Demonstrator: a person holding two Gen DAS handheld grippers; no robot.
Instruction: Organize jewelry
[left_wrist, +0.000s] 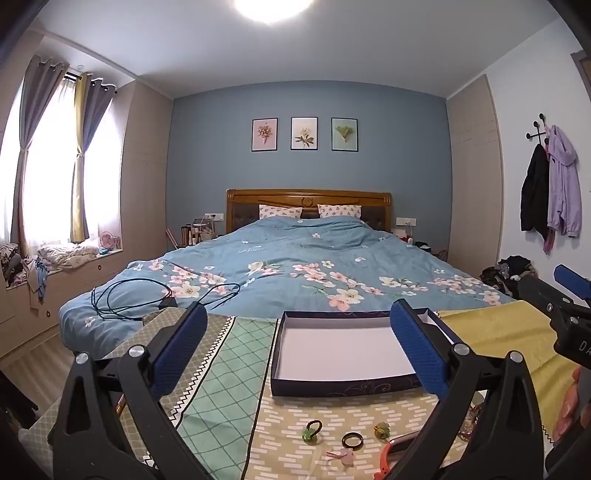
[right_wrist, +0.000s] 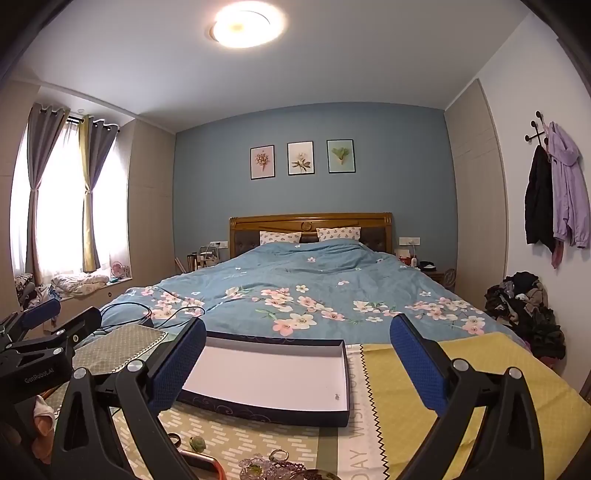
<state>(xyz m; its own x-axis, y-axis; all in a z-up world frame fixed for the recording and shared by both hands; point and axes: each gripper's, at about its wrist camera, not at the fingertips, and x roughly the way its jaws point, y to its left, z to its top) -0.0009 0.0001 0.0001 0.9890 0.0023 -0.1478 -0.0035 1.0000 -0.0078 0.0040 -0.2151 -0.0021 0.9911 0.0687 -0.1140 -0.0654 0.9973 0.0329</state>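
Observation:
A shallow dark-blue box with a white inside sits open on a patterned cloth; it also shows in the right wrist view. In front of it lie a green bead hair tie, a dark ring, a small green charm, a pink piece and an orange carabiner. A heap of beads and rings lies at the right view's bottom. My left gripper is open and empty above the cloth. My right gripper is open and empty over the box.
The cloth covers the foot of a bed with a blue floral duvet. A black cable lies on the duvet at the left. A yellow cloth lies right of the box. Clothes are piled on the floor at right.

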